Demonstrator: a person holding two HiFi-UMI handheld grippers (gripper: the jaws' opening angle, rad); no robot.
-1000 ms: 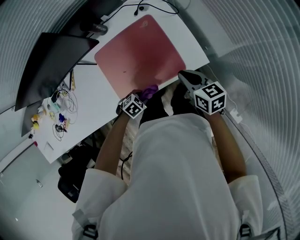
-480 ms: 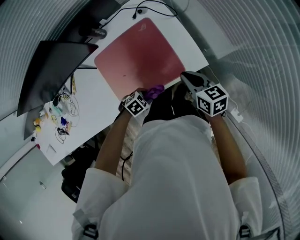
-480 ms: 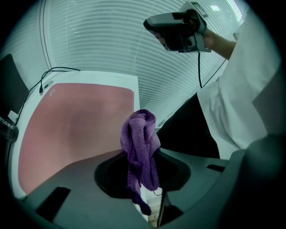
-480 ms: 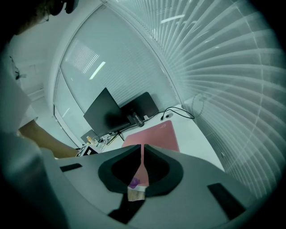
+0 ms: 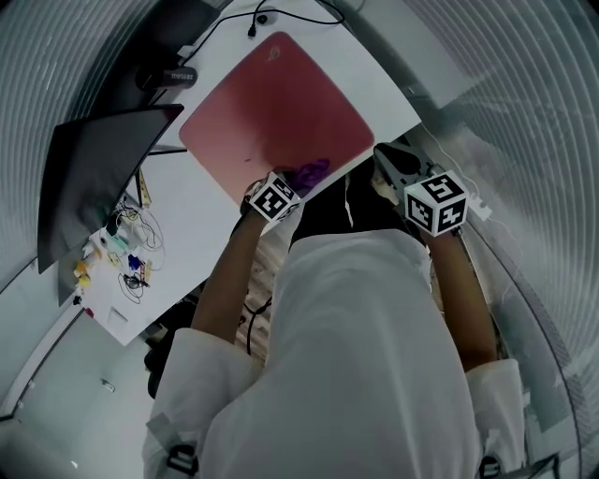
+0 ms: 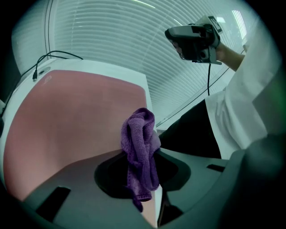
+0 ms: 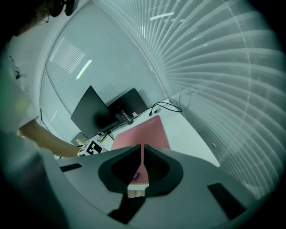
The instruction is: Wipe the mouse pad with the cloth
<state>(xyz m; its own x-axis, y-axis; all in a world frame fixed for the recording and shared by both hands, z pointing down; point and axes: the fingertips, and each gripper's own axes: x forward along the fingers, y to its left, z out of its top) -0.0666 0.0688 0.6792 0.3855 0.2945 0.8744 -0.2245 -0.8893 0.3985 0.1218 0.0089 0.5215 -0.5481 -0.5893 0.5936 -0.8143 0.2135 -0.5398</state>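
A pink mouse pad [image 5: 281, 108] lies on the white desk [image 5: 384, 94]. My left gripper [image 5: 296, 181] is shut on a crumpled purple cloth [image 5: 310, 172] at the pad's near edge. In the left gripper view the cloth [image 6: 140, 152] hangs bunched between the jaws, with the mouse pad [image 6: 71, 120] spread out beyond it. My right gripper [image 5: 384, 154] hovers off the desk's near right corner, above my lap. Its jaws are shut with nothing in them [image 7: 142, 154]. From there the mouse pad [image 7: 145, 133] shows ahead.
A dark monitor [image 5: 89, 178] stands left of the pad, with a black cylinder [image 5: 164, 77] behind it. Cables [image 5: 262, 11] run along the far desk edge. Small clutter and wires [image 5: 117, 248] lie at the desk's left end. Window blinds [image 6: 134, 40] close off the far side.
The left gripper with the cloth has edged a little forward onto the pad's near edge. The right gripper has stayed beside the desk corner, and the head view has shifted slightly.
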